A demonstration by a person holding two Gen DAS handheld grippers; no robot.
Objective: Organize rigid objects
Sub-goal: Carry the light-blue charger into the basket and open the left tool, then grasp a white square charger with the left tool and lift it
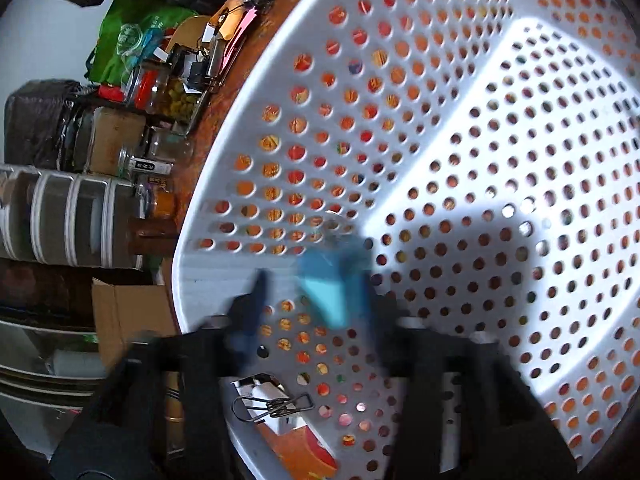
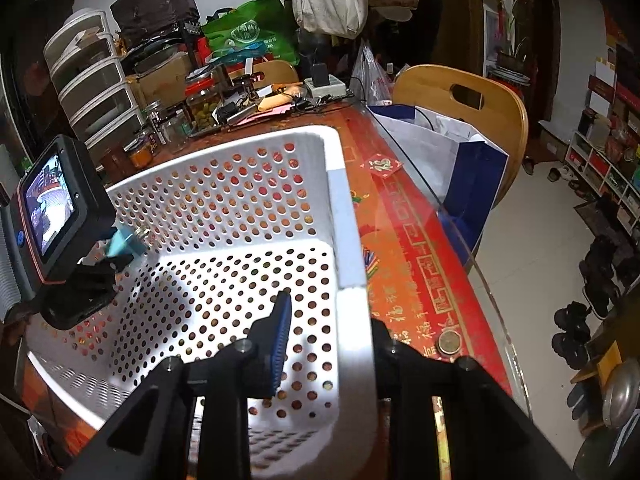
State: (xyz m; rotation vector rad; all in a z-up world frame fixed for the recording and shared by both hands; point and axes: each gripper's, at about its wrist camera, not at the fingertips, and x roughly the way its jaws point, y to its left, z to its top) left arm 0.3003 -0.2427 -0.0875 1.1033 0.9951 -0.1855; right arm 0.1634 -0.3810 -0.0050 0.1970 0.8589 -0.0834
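- Nearest on the right side, the right gripper [image 2: 328, 336] stands with its jaws spread. It straddles the near right wall of the white perforated basket [image 2: 344, 200]. Its blue-padded finger [image 2: 280, 340] is inside and clear of the wall, with open mesh floor around it. The other finger is outside the rim and mostly hidden by it.
- Just right of that rim, a coin [image 2: 448, 342] lies on the red patterned table [image 2: 416, 248], near the glass edge. A bare strip of tabletop runs between the basket and that edge.
- Beyond the edge on the right is open tiled floor, with shoes [image 2: 576, 320] along it.
- At the basket's left wall, the left gripper [image 2: 120, 258] reaches in over the rim with a light-blue object [image 2: 122, 242] at its tip.
- From that gripper's own blurred view, the light-blue object [image 1: 324, 300] sits against one finger. A gap shows beside the other finger [image 1: 260, 300], so I cannot tell whether it is gripped.
- Under the left gripper, just outside the basket rim [image 1: 240, 128], lies a wire binder clip [image 1: 272, 404].
- The basket floor between the two grippers is bare mesh.
- Past the far rim the table is crowded with glass jars [image 2: 204, 104]; stacked drawers [image 2: 92, 80] stand at far left.
- At far right, a paper bag [image 2: 460, 152] sits on a wooden chair [image 2: 460, 96] close to the table edge.
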